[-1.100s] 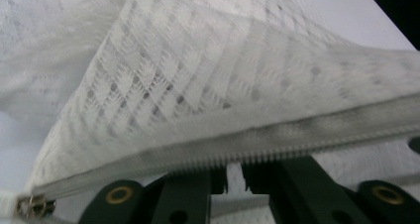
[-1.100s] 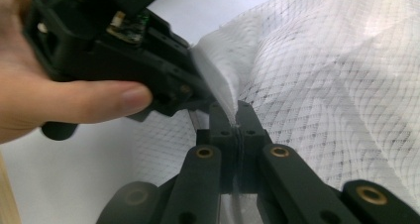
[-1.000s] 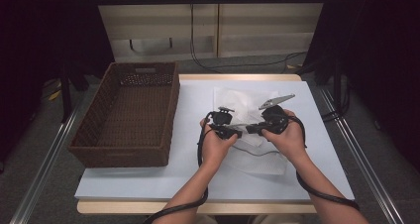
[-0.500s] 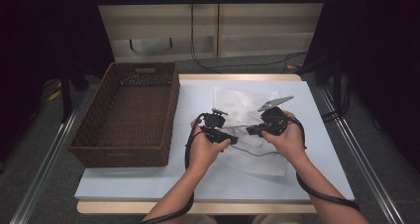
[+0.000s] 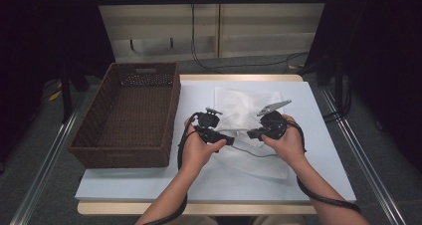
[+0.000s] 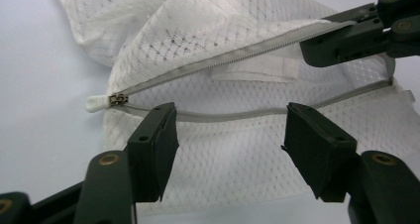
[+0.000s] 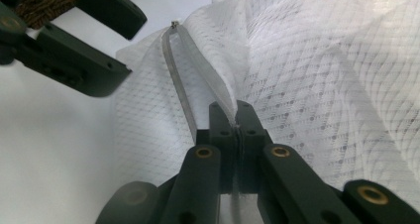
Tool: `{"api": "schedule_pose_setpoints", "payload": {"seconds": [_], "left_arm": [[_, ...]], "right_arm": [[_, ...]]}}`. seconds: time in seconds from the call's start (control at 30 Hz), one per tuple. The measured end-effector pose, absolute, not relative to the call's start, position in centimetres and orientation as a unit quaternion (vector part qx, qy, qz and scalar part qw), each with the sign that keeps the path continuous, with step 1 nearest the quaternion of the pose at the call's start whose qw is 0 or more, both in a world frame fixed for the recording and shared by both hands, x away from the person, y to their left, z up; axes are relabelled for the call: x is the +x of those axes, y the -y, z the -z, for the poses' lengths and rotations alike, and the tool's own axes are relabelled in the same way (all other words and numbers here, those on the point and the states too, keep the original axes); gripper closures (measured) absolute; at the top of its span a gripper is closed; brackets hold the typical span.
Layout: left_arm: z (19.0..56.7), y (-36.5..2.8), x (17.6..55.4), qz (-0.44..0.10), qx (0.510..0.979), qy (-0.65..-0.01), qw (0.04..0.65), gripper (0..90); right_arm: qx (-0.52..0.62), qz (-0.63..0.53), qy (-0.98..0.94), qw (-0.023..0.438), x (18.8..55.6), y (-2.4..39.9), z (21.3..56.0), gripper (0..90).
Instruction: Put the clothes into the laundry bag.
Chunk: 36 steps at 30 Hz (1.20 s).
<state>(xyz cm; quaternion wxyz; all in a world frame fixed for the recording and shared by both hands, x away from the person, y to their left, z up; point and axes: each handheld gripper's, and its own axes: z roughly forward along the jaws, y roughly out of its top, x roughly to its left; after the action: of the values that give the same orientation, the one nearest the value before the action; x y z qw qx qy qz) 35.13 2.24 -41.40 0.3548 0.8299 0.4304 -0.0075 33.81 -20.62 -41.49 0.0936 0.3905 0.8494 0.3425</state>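
A white mesh bag (image 5: 244,108) lies on the table with its grey zipper partly undone. My right gripper (image 7: 236,107) is shut on the bag's upper zipper edge (image 7: 218,92) and lifts it, so the mouth gapes. The zipper slider (image 6: 116,99) with its white pull sits at the closed end, just beyond my left gripper (image 6: 229,112). That gripper's jaws have just been opening and stand apart over the mesh, pressing on nothing. In the high view my left gripper (image 5: 226,139) and right gripper (image 5: 251,133) face each other over the bag's near half.
A dark wicker basket (image 5: 134,110) stands on the left side of the white table (image 5: 149,180), close to my left hand. Cables trail from both grippers back along the forearms. Dark curtains flank the table.
My left hand has drawn back to the left, away from the right gripper, and its jaws have spread. The right hand has kept still, still pinching the bag.
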Motion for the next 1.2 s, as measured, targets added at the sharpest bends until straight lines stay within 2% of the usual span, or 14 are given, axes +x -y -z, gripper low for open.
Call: {"api": "schedule_pose_setpoints", "payload": {"seconds": [0.13,0.4,0.67,0.97,1.07,1.17,1.2], "left_arm": [[41.2,-2.7,35.4,0.000,0.829,-0.434,0.353,31.8],[41.8,-3.4,36.2,-0.018,0.826,-0.446,0.344,30.1],[43.8,-3.7,37.5,-0.030,0.822,-0.467,0.325,36.0],[45.8,-4.1,38.7,-0.015,0.817,-0.478,0.321,39.3],[46.1,-4.1,38.8,-0.001,0.819,-0.477,0.319,46.5],[46.2,-4.1,38.9,0.009,0.818,-0.482,0.314,48.3],[46.2,-4.1,38.8,0.014,0.818,-0.485,0.308,54.3]], "right_arm": [[0.391,-0.340,-0.850,0.091,33.7,20.6,41.8,89.1],[0.389,-0.337,-0.853,0.089,33.6,20.6,42.3,88.6],[0.385,-0.336,-0.855,0.087,33.5,20.7,42.5,87.5],[0.381,-0.336,-0.857,0.086,33.0,20.8,42.6,83.1],[0.381,-0.332,-0.858,0.089,32.9,20.8,42.5,81.8],[0.381,-0.334,-0.858,0.086,32.9,20.8,42.6,81.1],[0.384,-0.331,-0.857,0.085,32.8,20.8,42.7,80.8]]}}
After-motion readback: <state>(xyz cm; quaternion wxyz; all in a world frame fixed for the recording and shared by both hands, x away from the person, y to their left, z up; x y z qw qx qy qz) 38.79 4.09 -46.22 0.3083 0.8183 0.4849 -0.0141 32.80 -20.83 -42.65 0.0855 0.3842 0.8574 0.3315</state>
